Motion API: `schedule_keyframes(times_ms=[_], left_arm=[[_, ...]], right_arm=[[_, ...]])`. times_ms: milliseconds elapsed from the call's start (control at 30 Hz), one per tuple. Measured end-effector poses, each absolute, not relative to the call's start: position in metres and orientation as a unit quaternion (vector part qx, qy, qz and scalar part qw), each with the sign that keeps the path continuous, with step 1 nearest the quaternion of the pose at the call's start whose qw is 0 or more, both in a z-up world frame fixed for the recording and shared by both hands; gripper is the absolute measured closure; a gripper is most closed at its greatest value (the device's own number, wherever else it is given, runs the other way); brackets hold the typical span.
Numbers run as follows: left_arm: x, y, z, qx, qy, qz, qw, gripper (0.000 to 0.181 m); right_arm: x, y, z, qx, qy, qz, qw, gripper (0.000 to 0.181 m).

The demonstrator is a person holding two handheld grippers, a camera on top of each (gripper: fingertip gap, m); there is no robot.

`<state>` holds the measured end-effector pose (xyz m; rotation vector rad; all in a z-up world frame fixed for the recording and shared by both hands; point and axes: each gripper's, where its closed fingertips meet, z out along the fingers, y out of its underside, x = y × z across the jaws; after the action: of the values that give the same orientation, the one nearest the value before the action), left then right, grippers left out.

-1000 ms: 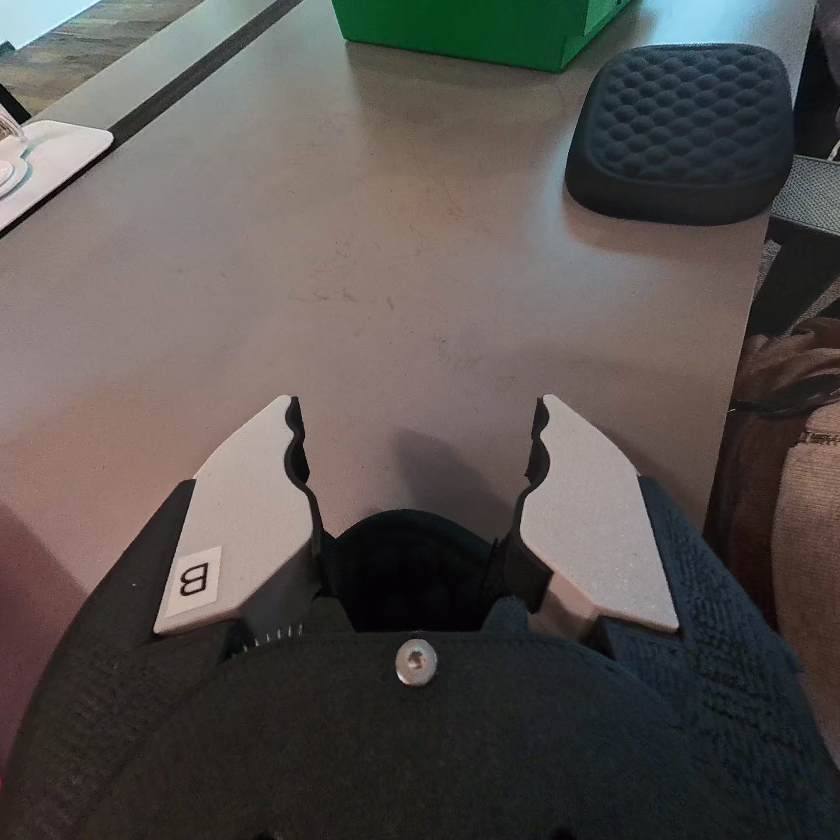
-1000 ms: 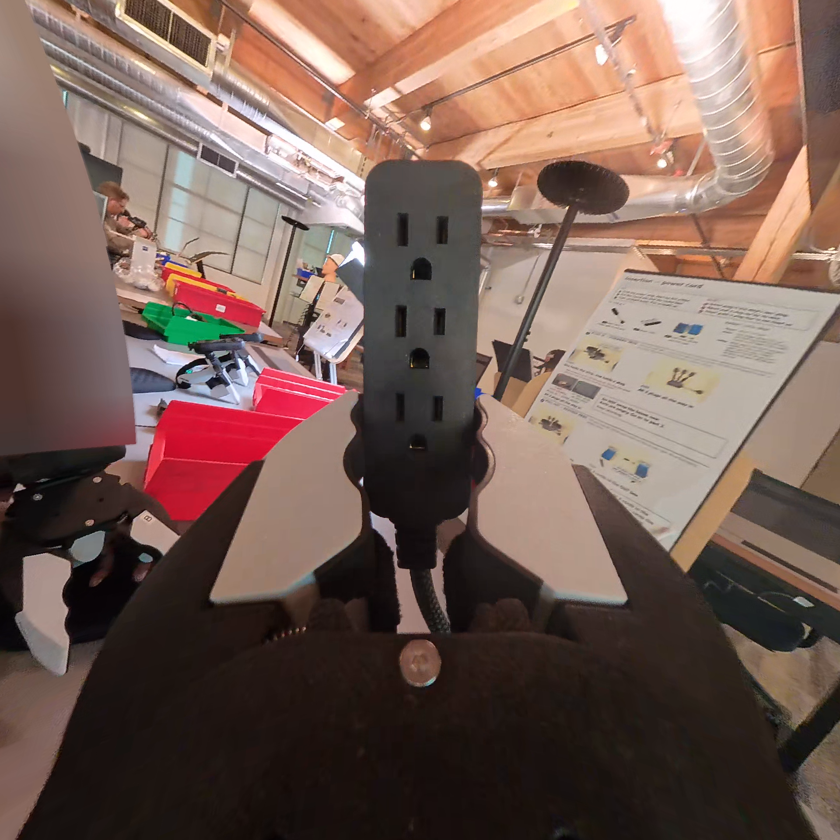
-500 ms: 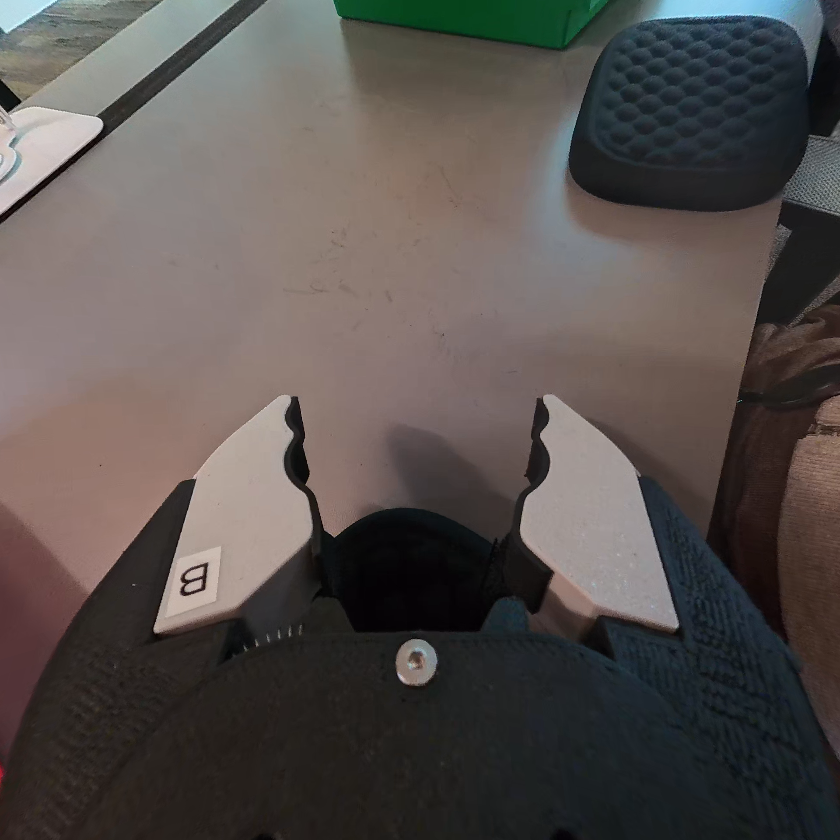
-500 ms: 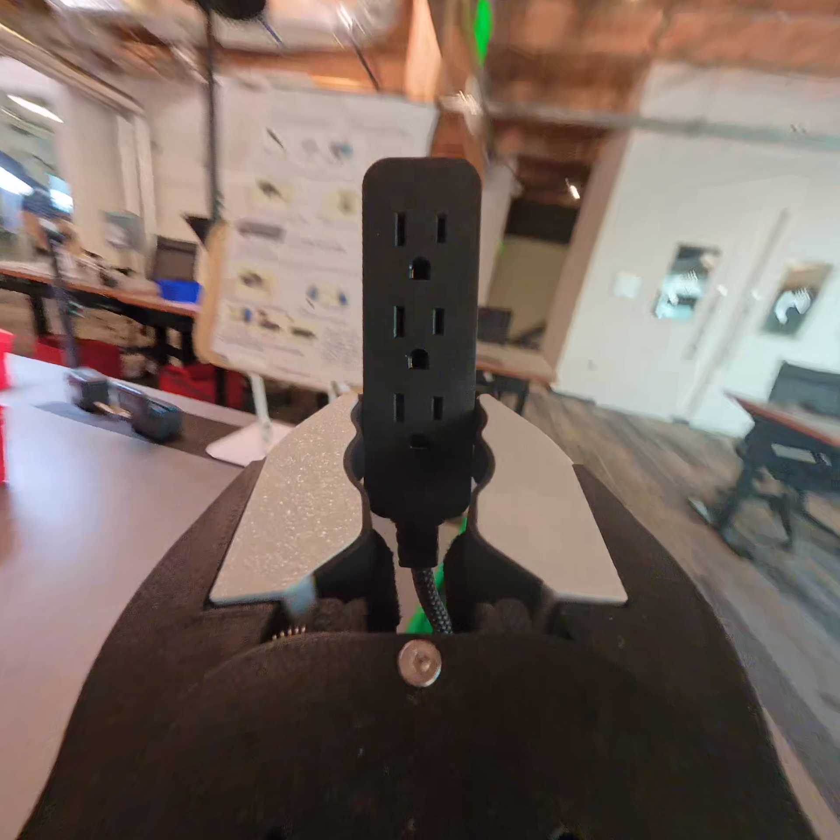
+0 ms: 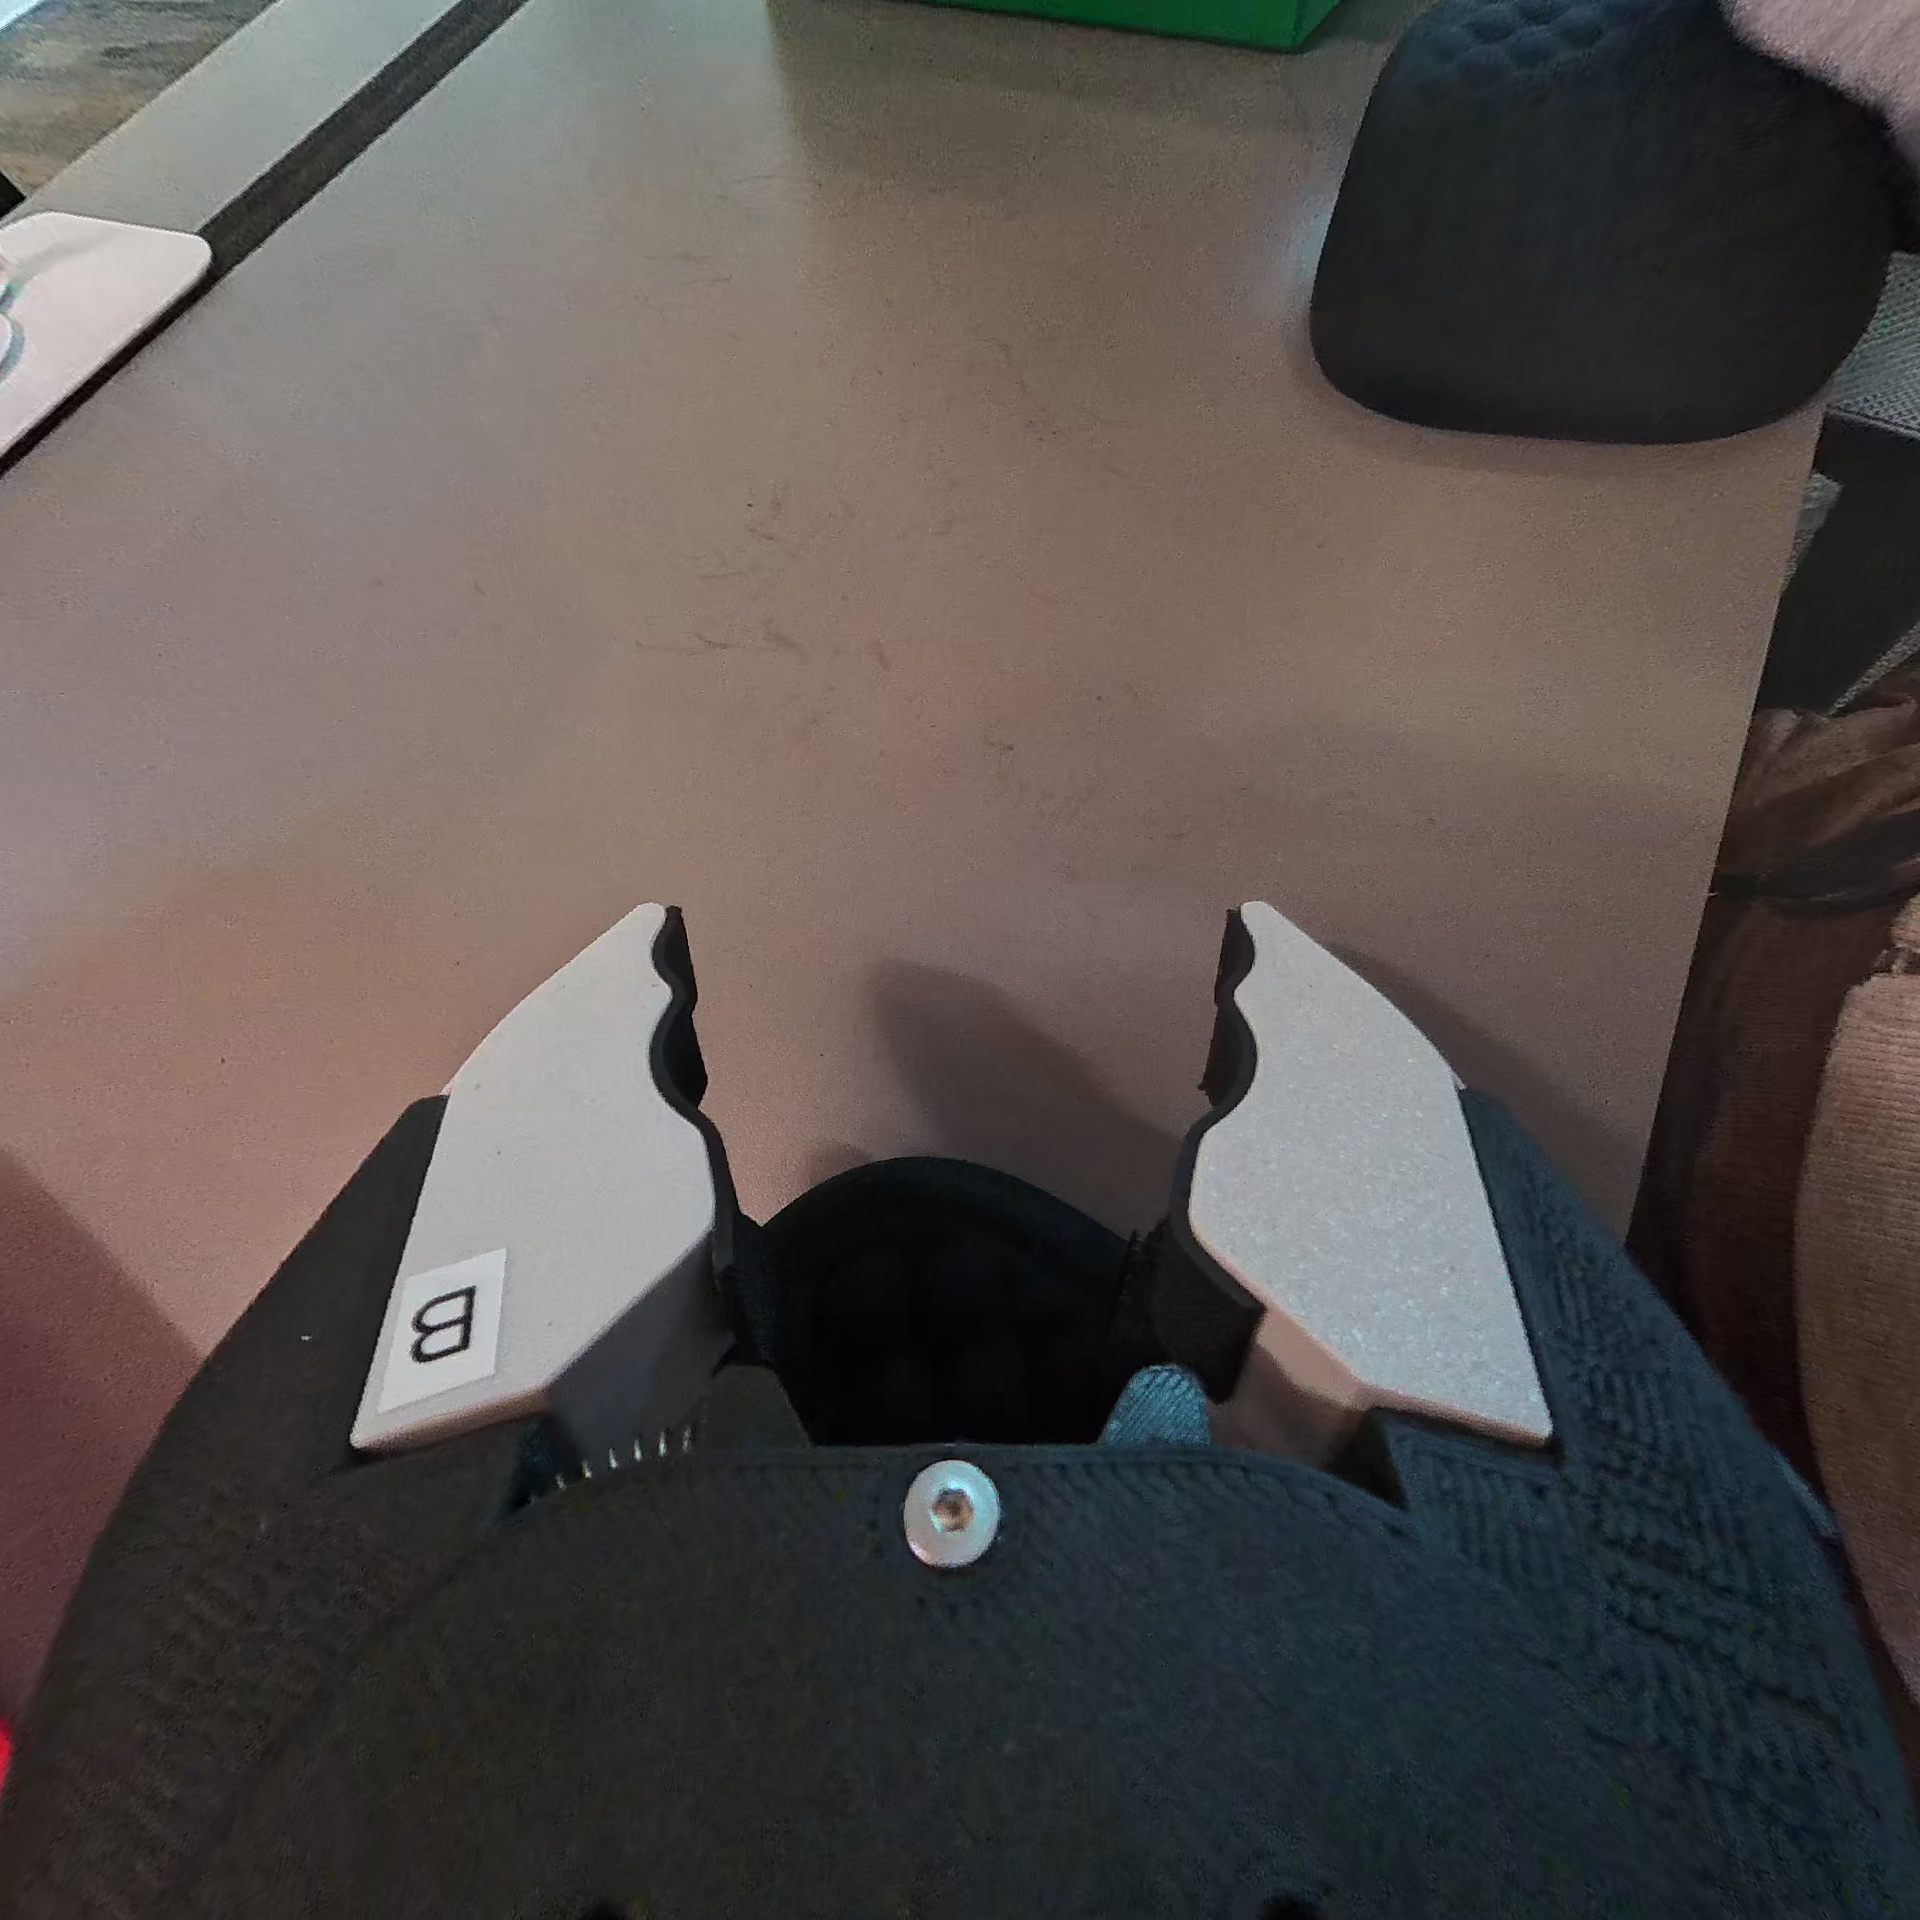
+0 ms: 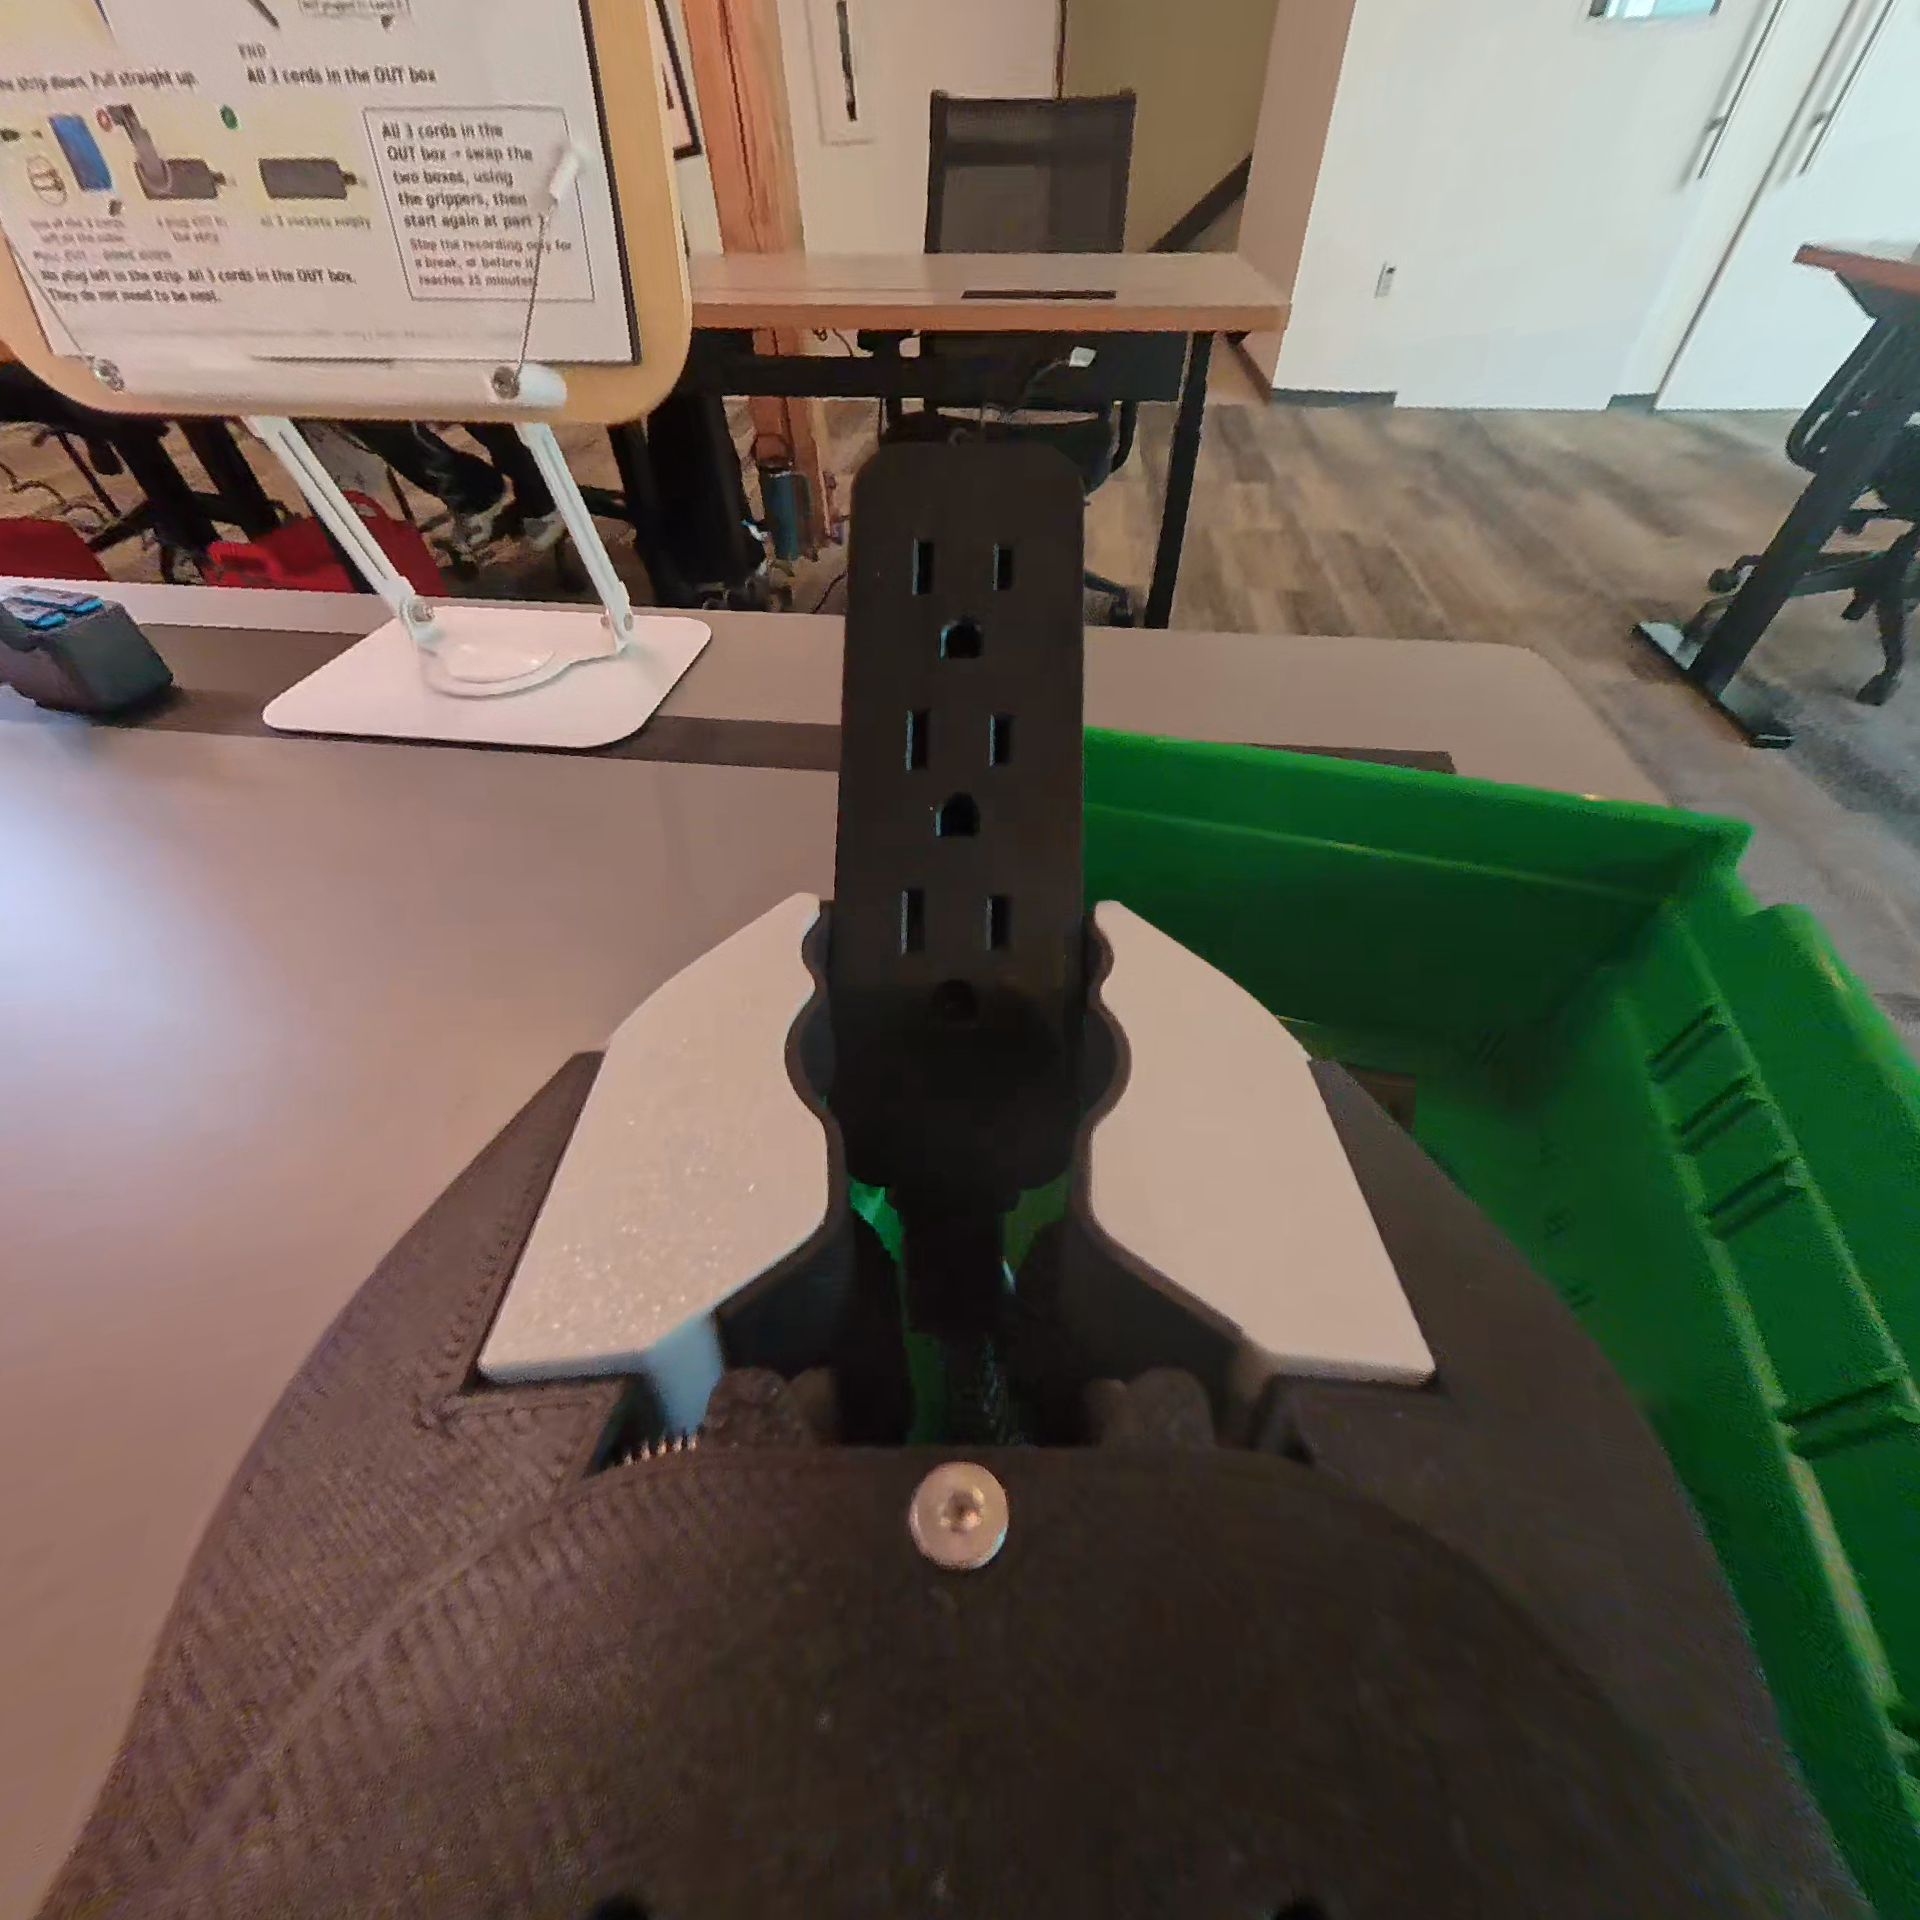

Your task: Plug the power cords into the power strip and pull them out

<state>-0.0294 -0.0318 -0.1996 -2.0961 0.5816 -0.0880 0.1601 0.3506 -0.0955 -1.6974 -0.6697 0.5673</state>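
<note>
The right gripper (image 6: 956, 997) has its two grey fingers (image 6: 696, 1143) squeezed tight on the bottom end of the black power strip (image 6: 961, 769). The strip stands up between them, with its three sockets facing the camera. All three sockets have nothing plugged in. A black braided cord (image 6: 971, 1382) comes out of the bottom of the strip and goes down between the fingers.

Just to the right, and partly under the gripper, sits a green bin (image 6: 1558, 1039). The bin rests on the grey table (image 6: 364, 987). The strip is held up above the near left corner of the bin. Farther off on the left, a white stand (image 6: 488, 686) sits on the table and holds up a board with pictures and writing (image 6: 332, 187). Past the table there is a wooden desk (image 6: 987, 286) with a black chair (image 6: 1029, 171) behind it.

The left gripper (image 5: 956, 997) has its fingers (image 5: 582, 1164) spread wide apart, and there is nothing between them. It hangs low over a bare part of the same table (image 5: 831, 520). Far to the right, near the table edge, lies a black bumpy pad (image 5: 1579, 249). At the far edge a bit of the green bin (image 5: 1039, 21) shows. Far to the left is a corner of the white stand (image 5: 94, 301).
</note>
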Motion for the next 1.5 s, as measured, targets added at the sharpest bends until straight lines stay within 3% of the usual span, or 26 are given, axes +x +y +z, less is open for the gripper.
schedule_keyframes(times_ms=[800,1067,1233,1367,1500], left_arm=[[-0.028,-0.032,-0.200,-0.850,0.245,-0.028,0.466,0.086],[-0.028,-0.032,-0.201,-0.852,0.246,-0.028,0.462,0.086],[-0.028,-0.031,-0.202,-0.854,0.246,-0.028,0.458,0.086],[-0.028,-0.031,-0.203,-0.854,0.248,-0.025,0.456,0.086],[-0.027,-0.032,-0.203,-0.852,0.254,-0.018,0.457,0.086]], right_arm=[[0.178,0.366,-0.109,-0.726,-0.255,0.243,0.590,0.132],[0.224,0.351,-0.038,-0.582,-0.194,0.152,0.775,0.076],[0.241,0.290,-0.003,-0.509,-0.196,0.126,0.828,0.069],[0.222,0.243,-0.032,-0.576,-0.262,0.187,0.751,0.086],[0.199,0.221,-0.112,-0.708,-0.344,0.216,0.578,0.097]])
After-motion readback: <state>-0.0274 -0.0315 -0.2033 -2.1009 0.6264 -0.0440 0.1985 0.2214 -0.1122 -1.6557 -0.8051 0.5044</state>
